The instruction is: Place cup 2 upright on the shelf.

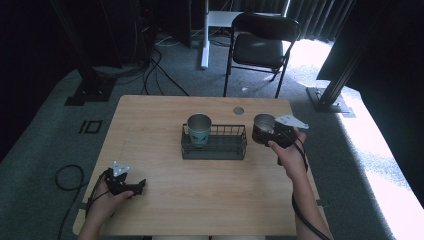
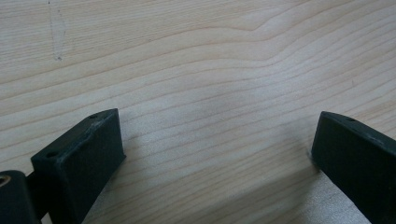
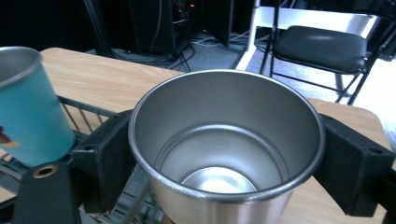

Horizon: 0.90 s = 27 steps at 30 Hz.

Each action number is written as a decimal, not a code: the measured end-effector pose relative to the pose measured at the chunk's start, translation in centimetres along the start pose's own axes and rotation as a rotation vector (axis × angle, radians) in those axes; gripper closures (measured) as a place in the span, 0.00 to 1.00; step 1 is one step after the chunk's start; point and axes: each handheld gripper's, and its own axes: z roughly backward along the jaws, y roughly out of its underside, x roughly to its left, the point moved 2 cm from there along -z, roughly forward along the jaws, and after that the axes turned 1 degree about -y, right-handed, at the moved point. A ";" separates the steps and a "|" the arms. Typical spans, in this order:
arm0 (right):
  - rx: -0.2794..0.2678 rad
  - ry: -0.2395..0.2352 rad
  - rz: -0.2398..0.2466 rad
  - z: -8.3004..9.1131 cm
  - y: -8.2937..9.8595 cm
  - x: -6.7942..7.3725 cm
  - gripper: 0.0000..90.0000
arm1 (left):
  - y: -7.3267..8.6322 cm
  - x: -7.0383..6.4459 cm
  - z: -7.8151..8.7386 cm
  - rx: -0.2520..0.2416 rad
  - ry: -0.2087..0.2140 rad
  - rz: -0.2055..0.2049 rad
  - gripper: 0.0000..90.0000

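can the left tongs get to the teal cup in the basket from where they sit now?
Probably yes. The left tongs rest open on bare table, with nothing between them and the wire basket. The teal cup stands upright at the basket's left end, its top free.

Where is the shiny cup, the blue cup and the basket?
shiny cup (image 3: pixel 219 135), right gripper view, on its inside wall.
blue cup (image 1: pixel 199 131), high view, on its side.
basket (image 1: pixel 227 149), high view, on its front rim.
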 end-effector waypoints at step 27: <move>-0.030 -0.131 0.064 -1.8 -3.1 6.1 0.16 | 0.0 0.0 0.0 -0.002 0.001 0.004 0.03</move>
